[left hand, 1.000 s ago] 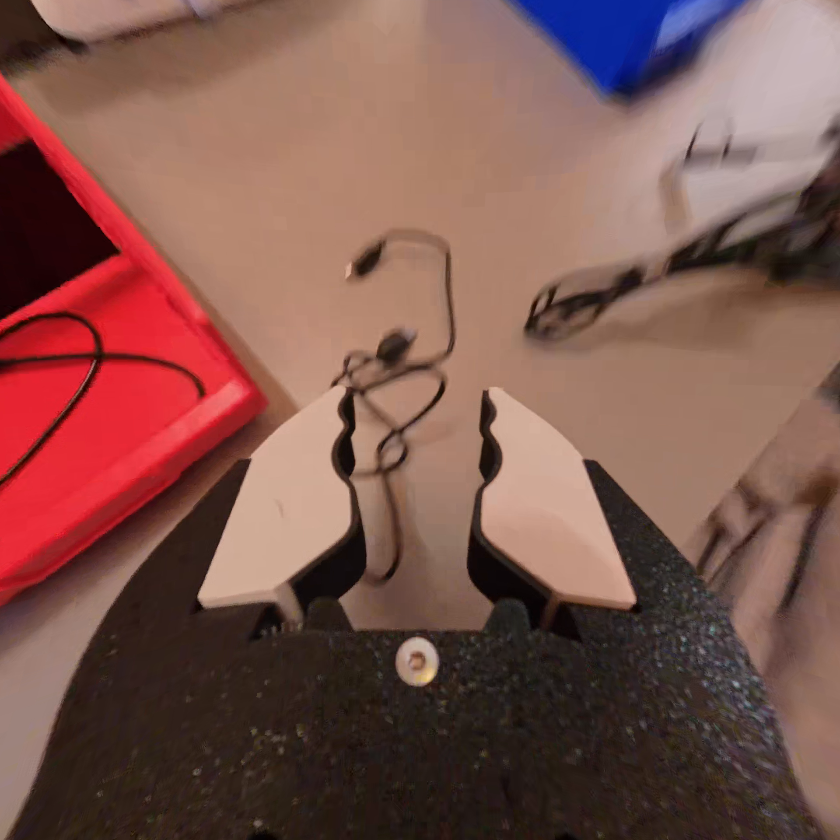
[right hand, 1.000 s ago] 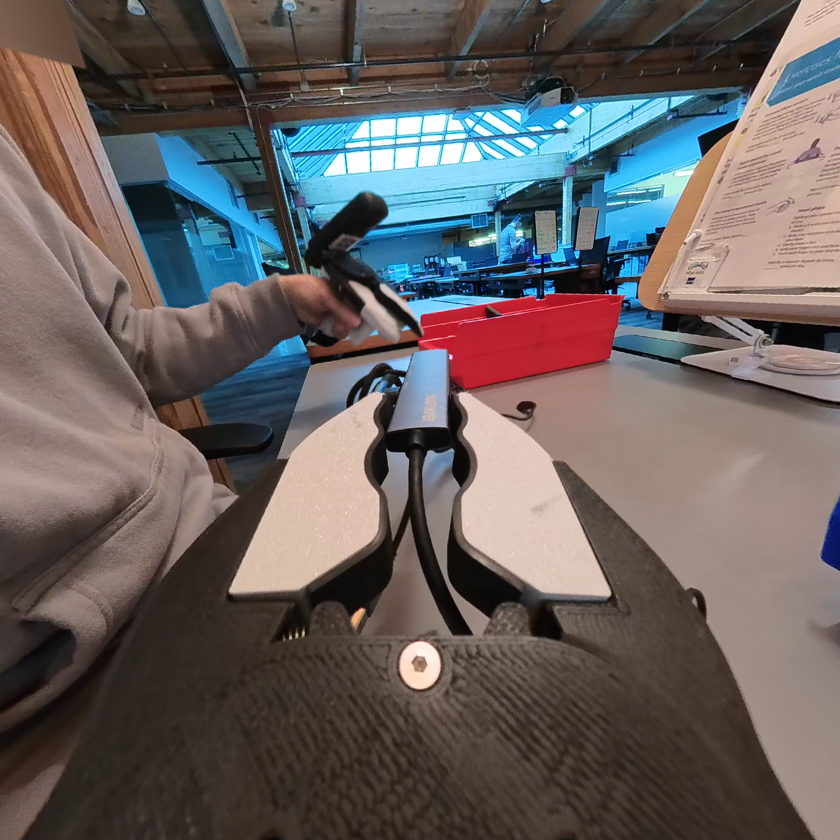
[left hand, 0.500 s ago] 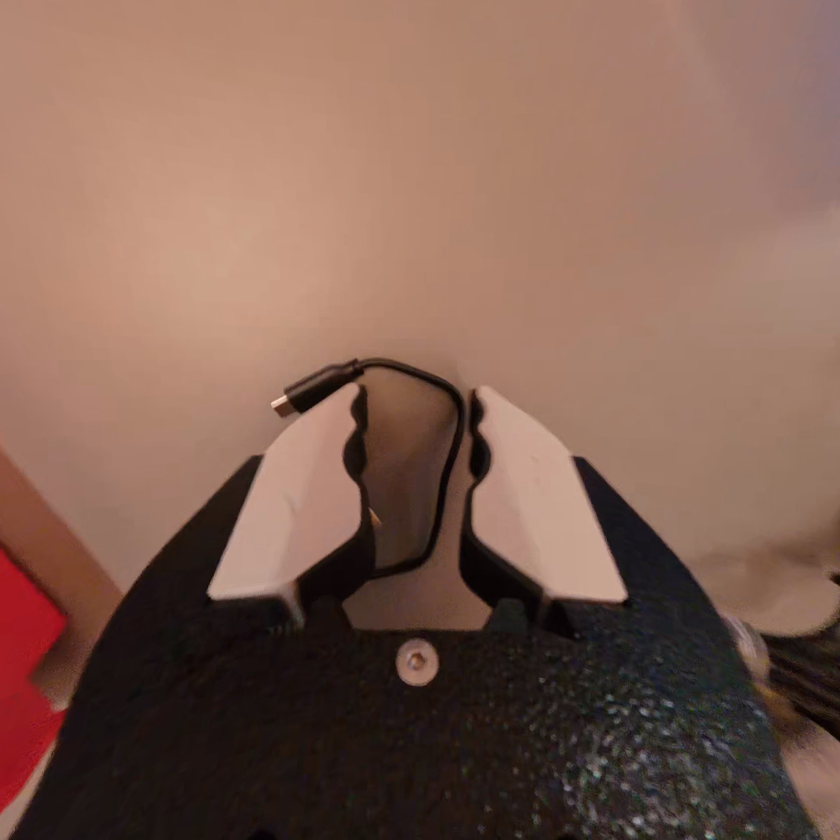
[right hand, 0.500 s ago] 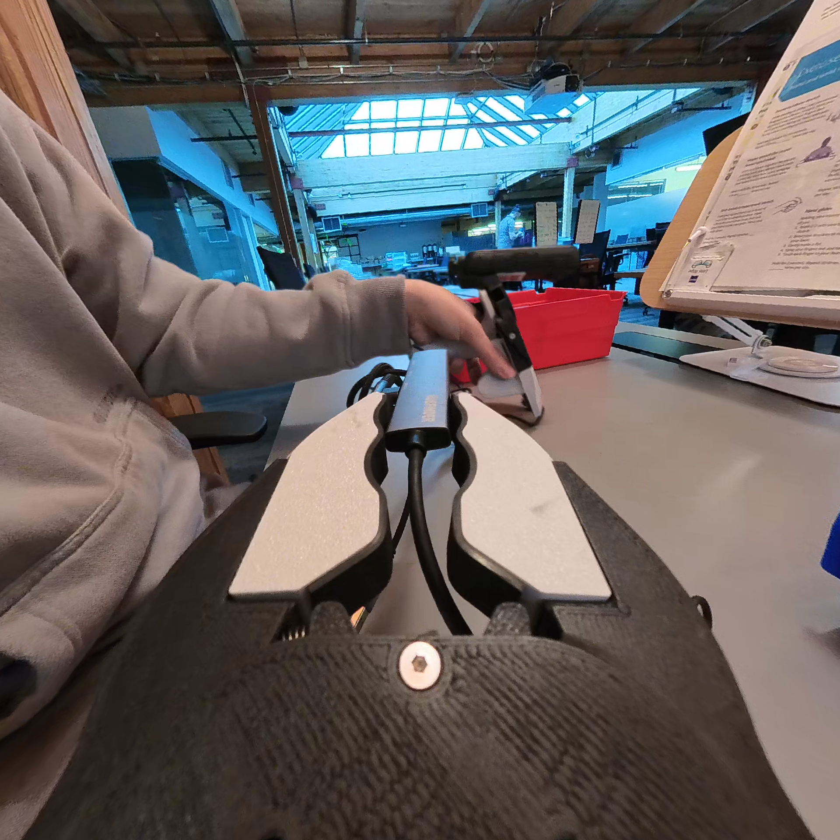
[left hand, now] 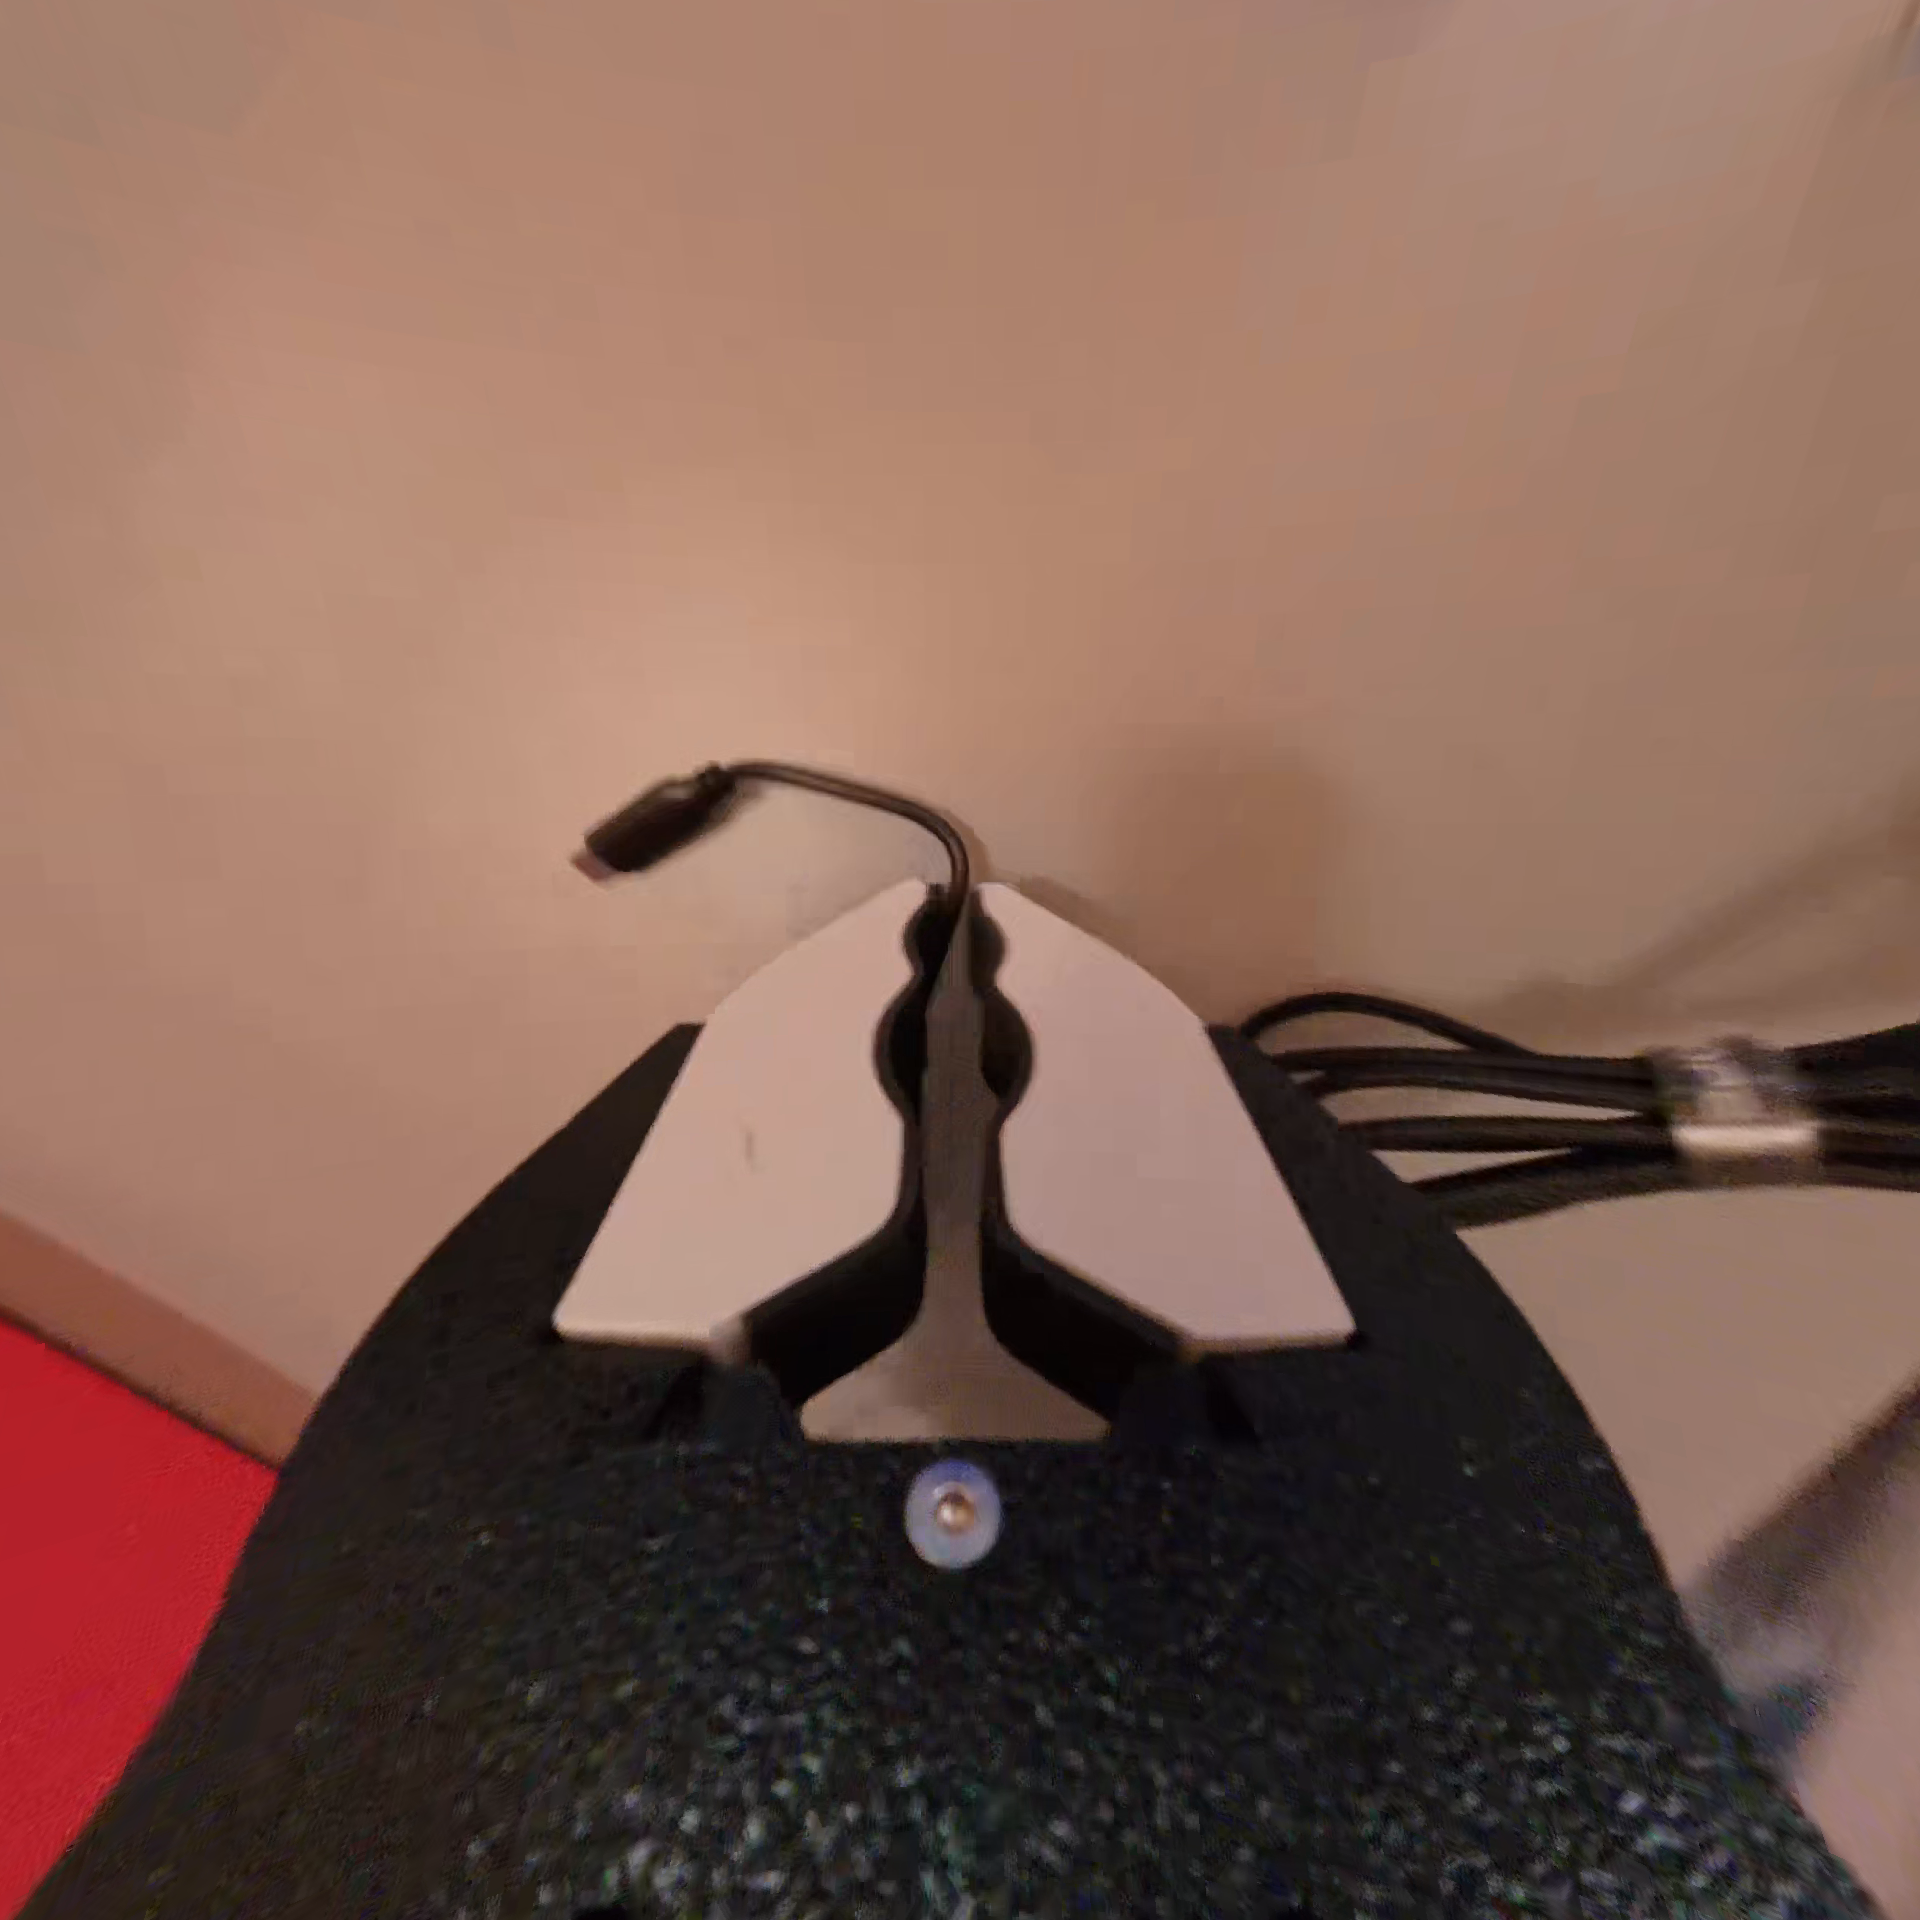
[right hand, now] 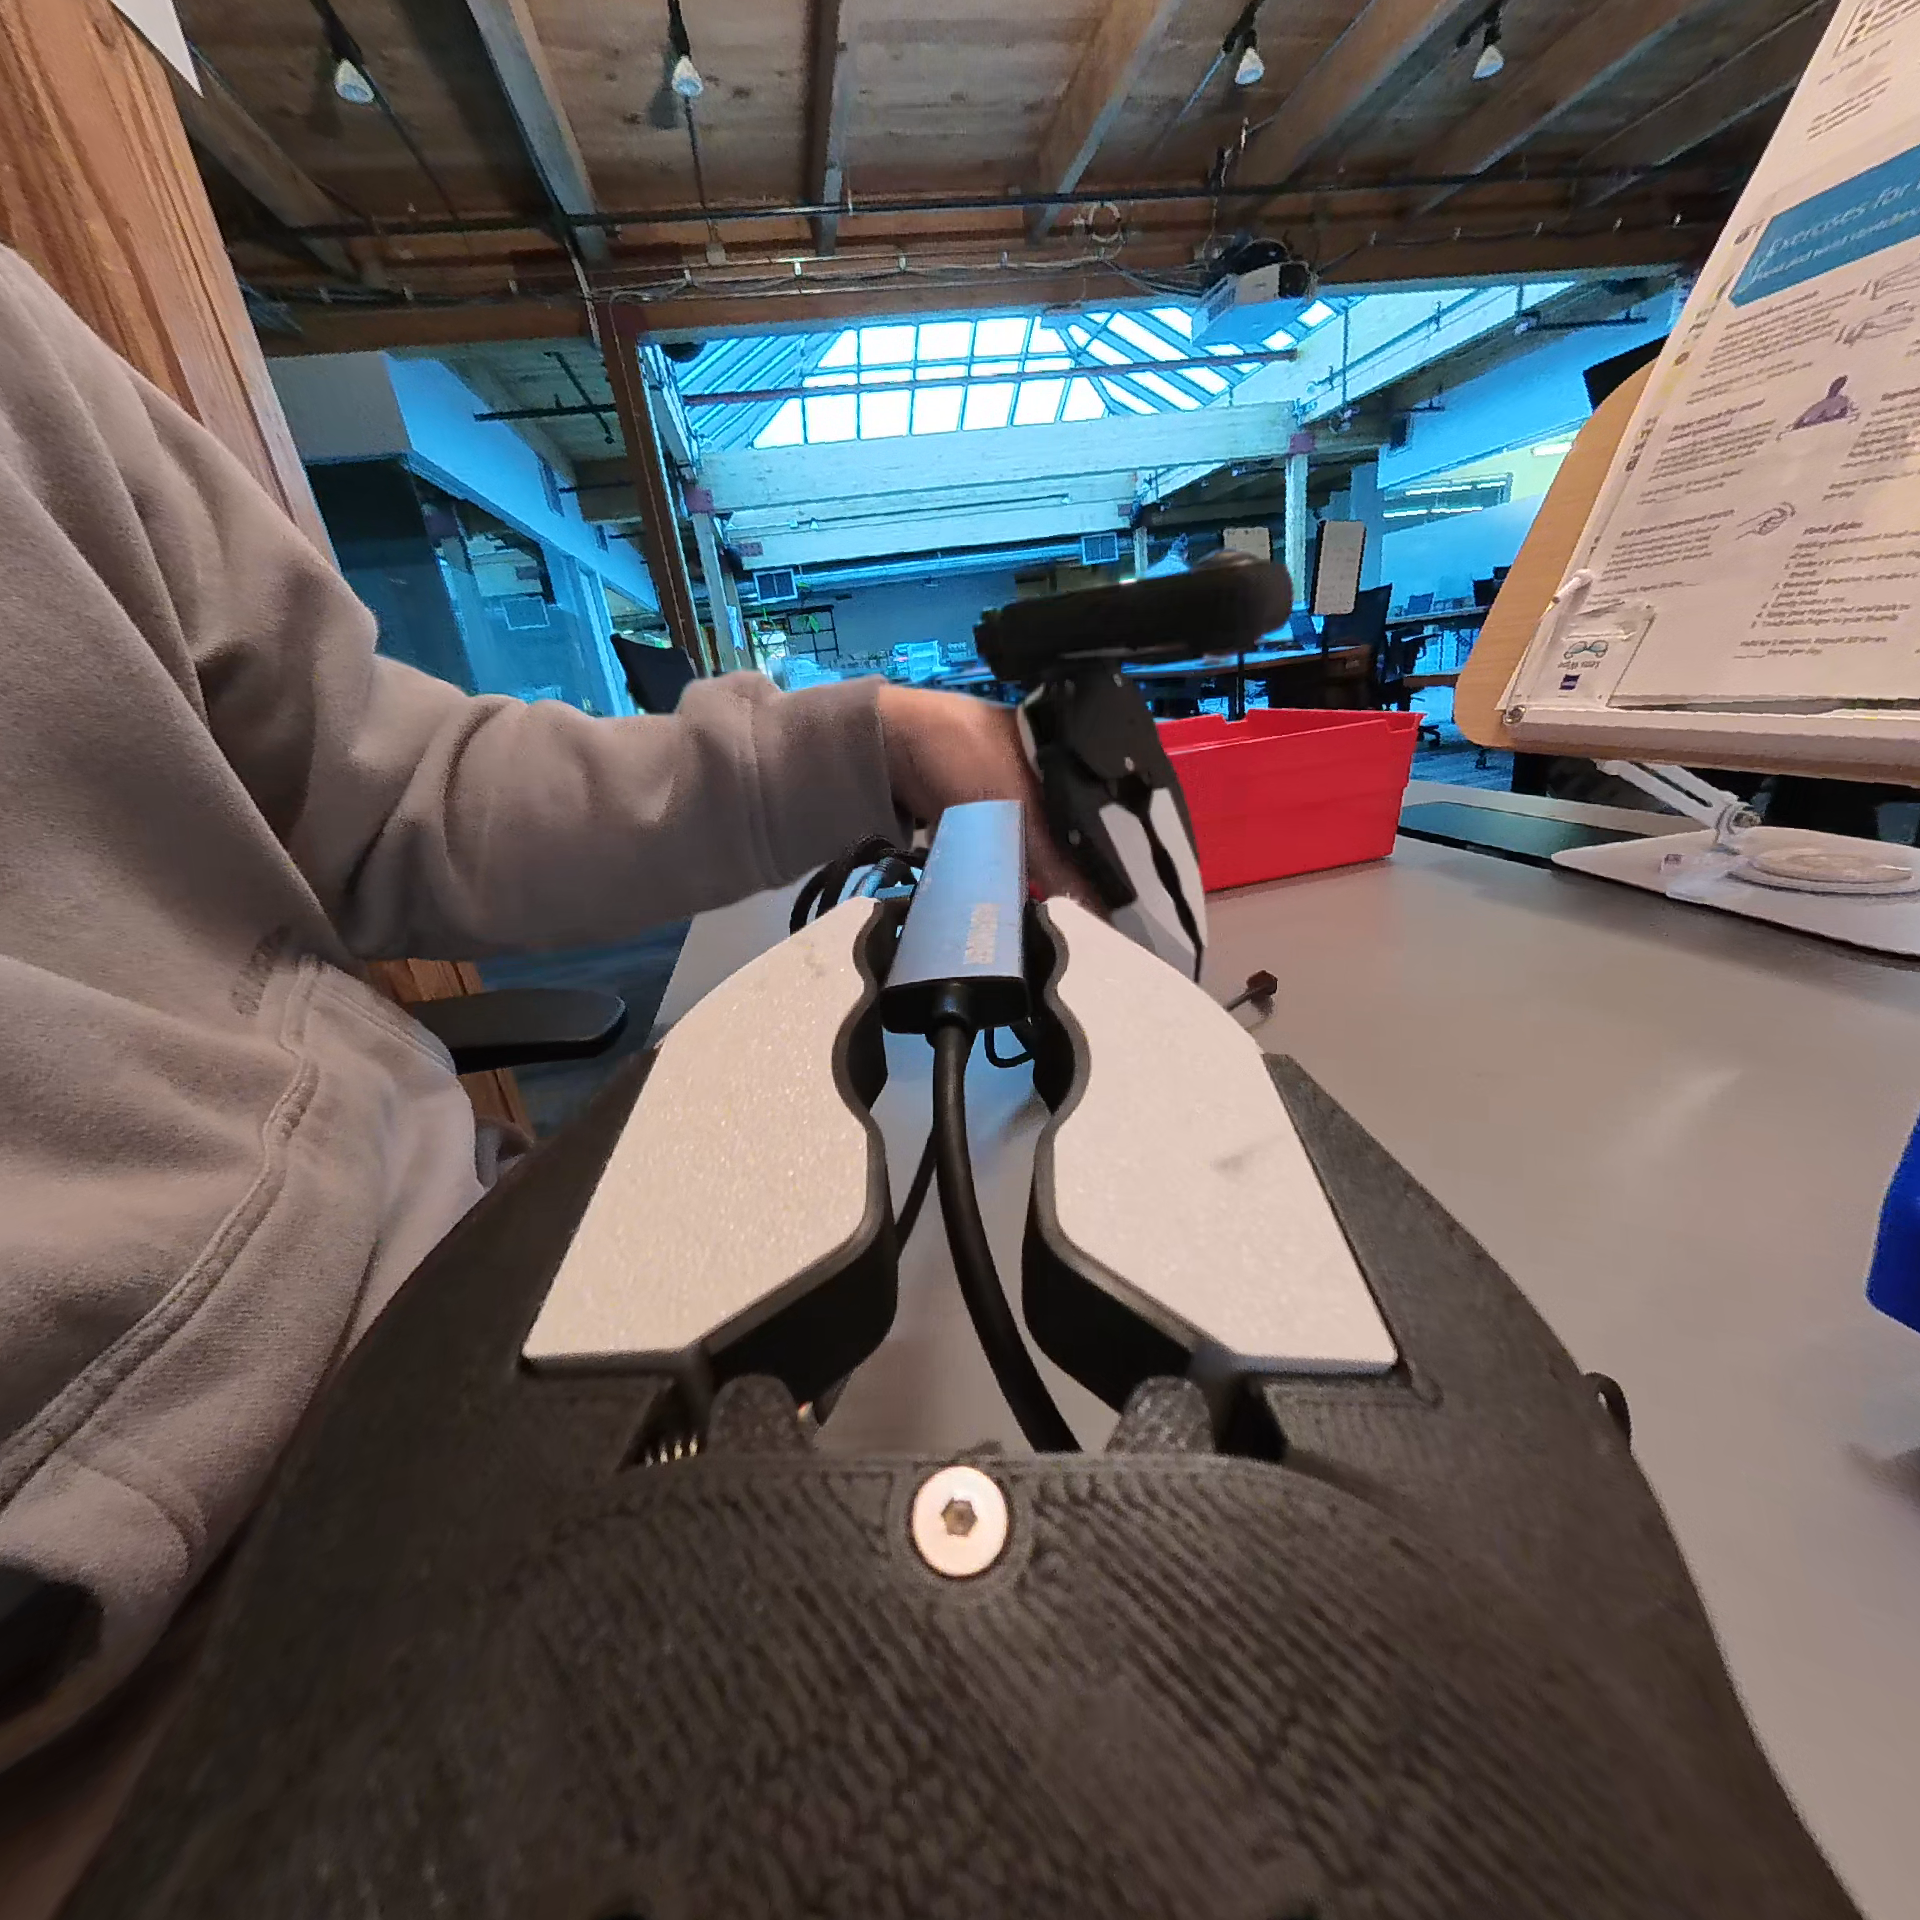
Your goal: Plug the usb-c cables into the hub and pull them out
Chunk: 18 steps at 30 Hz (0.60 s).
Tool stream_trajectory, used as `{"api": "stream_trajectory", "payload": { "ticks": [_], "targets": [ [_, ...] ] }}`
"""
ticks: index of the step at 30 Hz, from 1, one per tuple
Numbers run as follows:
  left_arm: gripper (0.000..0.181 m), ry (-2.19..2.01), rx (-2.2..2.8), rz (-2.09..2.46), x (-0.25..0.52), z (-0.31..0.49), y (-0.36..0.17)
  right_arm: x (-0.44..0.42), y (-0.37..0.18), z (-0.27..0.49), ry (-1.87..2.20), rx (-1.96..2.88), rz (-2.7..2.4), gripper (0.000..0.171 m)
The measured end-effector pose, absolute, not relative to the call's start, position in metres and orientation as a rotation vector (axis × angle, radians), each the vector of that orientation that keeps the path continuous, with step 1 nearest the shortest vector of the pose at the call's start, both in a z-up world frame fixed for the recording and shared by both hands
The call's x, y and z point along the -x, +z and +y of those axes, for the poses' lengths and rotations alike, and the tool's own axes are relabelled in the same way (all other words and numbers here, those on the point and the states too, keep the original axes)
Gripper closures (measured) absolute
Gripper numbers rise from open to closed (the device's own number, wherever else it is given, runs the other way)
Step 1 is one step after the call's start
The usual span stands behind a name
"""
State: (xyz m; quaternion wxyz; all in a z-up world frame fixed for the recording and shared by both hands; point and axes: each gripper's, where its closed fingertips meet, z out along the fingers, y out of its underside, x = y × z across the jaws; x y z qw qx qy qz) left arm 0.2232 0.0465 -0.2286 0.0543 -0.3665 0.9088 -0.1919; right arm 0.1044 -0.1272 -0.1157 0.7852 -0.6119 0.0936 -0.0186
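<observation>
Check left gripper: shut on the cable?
Shut. Left gripper pinches the cable at its tips; the plug sticks out free, left of them.

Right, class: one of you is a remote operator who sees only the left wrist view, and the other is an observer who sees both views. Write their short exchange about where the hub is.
Operator: My left tongs pinch a thin black cable just behind its plug. Where is the hub?
Observer: The right tongs are shut on the grey hub, gripping its near end.
Operator: Where am I relative to it?
Observer: Your tongs point down at the table, just right of the hub's far end.
</observation>
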Motion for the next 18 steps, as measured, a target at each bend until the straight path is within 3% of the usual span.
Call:
{"api": "stream_trajectory", "payload": {
  "ticks": [1, 7, 15, 18],
  "targets": [
    [0.165, -0.621, 1.261, 2.73, -0.223, 0.05, -0.224, -0.104, -0.116, -0.127, -0.04, 1.322, 0.202, 0.147],
    [0.121, -0.994, 1.945, 2.428, -0.247, 0.052, -0.209, -0.104, -0.117, -0.125, -0.044, 1.333, 0.197, 0.147],
    [0.13, -0.934, 2.318, 2.233, -0.259, 0.046, -0.219, -0.102, -0.121, -0.119, -0.067, 1.382, 0.188, 0.147],
    [0.155, -0.886, 2.386, 2.21, -0.262, 0.039, -0.221, -0.102, -0.122, -0.118, -0.067, 1.39, 0.184, 0.147]
  ]
}}
